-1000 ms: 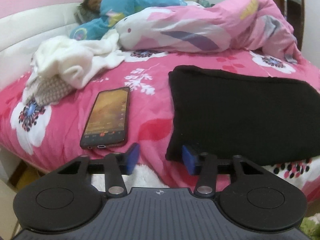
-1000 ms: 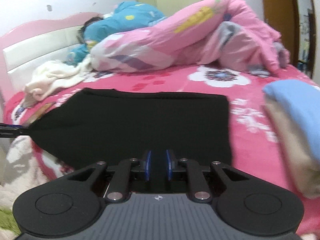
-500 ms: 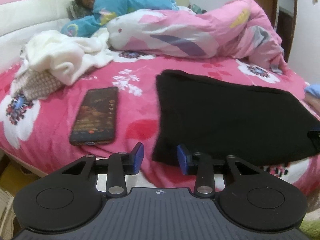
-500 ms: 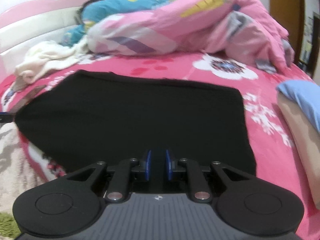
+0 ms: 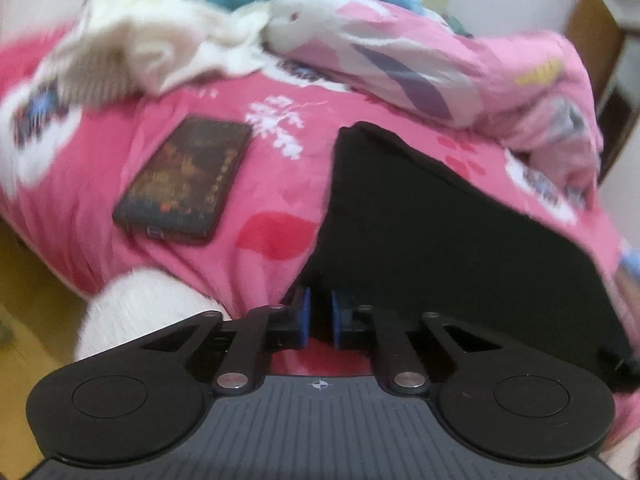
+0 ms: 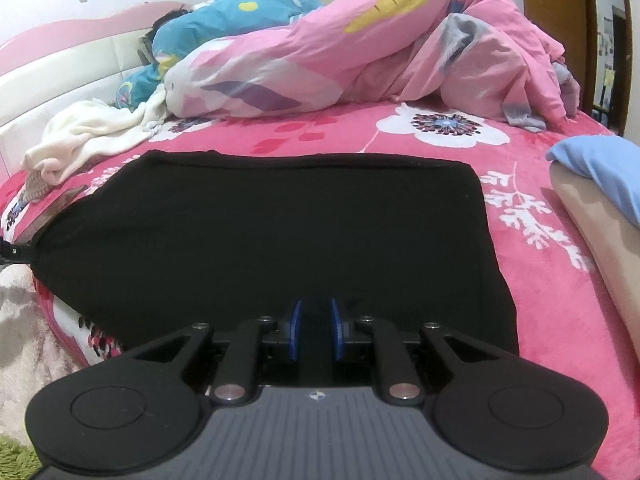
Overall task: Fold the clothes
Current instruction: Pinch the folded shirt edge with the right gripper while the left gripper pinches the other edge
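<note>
While one black garment (image 6: 276, 236) lies flat on the bed, two grippers pinch its near edge — left gripper (image 5: 319, 318) just closed, right gripper (image 6: 316, 330) narrow — beside one phone (image 5: 184, 180).

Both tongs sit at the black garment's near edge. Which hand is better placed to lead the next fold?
Neither clearly; it looks like a two-handed lift. The left tongs have just closed on the near-left corner of the black garment; the right tongs grip its near edge toward the right. Both could carry it toward the far edge.

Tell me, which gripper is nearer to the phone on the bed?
Left. The left gripper grips the black garment corner beside the phone; the right gripper holds its far side.
</note>
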`<state>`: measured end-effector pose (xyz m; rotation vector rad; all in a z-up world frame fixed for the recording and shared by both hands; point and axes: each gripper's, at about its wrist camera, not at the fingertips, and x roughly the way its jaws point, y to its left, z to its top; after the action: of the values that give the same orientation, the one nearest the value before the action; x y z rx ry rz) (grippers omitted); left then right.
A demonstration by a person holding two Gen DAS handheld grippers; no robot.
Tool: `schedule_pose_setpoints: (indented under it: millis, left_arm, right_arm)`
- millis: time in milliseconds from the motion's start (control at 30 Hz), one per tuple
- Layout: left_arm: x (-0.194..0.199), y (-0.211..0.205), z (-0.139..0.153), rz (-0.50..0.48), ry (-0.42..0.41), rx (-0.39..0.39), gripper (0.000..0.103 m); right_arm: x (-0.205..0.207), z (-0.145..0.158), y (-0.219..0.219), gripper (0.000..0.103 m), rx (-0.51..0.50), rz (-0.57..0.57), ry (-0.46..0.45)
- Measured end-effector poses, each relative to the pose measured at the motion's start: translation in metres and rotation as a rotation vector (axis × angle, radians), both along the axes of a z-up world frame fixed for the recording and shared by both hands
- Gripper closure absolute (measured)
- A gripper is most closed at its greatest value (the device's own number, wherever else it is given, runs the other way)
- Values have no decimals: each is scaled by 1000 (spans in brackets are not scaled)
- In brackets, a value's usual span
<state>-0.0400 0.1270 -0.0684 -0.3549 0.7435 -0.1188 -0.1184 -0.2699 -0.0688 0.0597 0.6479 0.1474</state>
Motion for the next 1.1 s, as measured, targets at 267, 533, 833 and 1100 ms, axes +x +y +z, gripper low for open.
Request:
schedule_pose_setpoints:
  millis: [267, 533, 833, 1100]
  left_arm:
    - [1, 28, -7, 51, -9, -84, 103]
    - [-5, 18, -1, 78, -125, 269, 103]
    - [-23, 25, 3, -86, -79, 88, 91]
    - [-23, -13, -13, -151, -83, 192, 86]
  right_arm:
    - [-3, 1, 0, 84, -6, -8, 5]
    - [-5, 3, -1, 84, -12, -10, 9]
    - [-5, 3, -2, 84, -7, -12, 10]
    - [-4, 3, -1, 84, -14, -12, 9]
